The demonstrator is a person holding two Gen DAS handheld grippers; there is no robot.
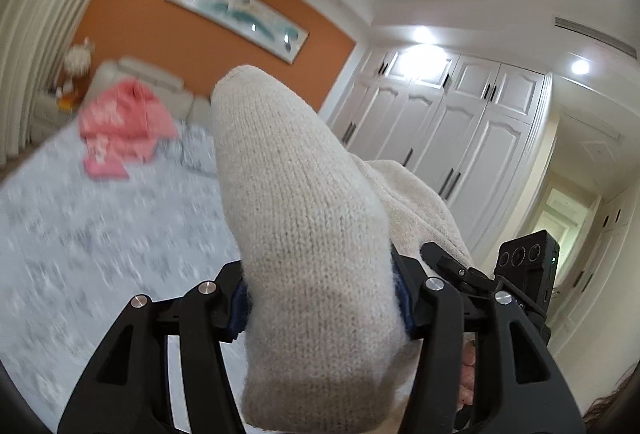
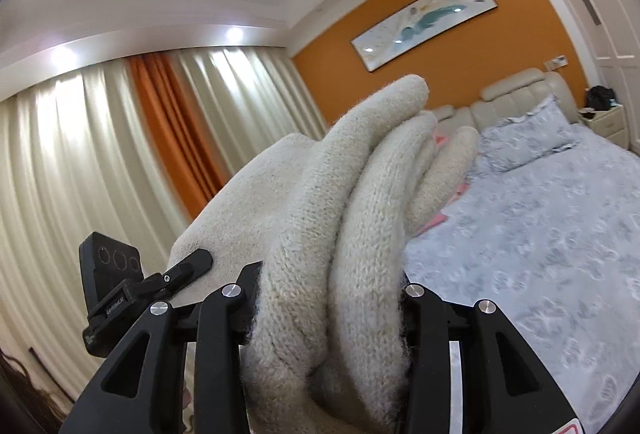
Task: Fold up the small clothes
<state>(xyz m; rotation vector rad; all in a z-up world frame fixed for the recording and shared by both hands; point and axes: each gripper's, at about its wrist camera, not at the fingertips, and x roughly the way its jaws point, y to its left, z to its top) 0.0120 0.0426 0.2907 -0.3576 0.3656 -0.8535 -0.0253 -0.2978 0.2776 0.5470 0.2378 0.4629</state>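
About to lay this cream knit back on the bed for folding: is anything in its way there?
The pink garment lies on the bedspread near the headboard; the nearer part shows nothing. Both hand-held grippers grip the cream knit.

Home bedroom: bed (image 2: 540, 234) w/ padded headboard (image 2: 516, 93), curtains (image 2: 100, 161), built-in wardrobe (image 1: 452, 121), framed pic (image 2: 424, 21).

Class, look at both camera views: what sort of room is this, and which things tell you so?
A bedroom, most likely: a bed with a padded headboard and pillow, white fitted wardrobes, and a nightstand beside it.
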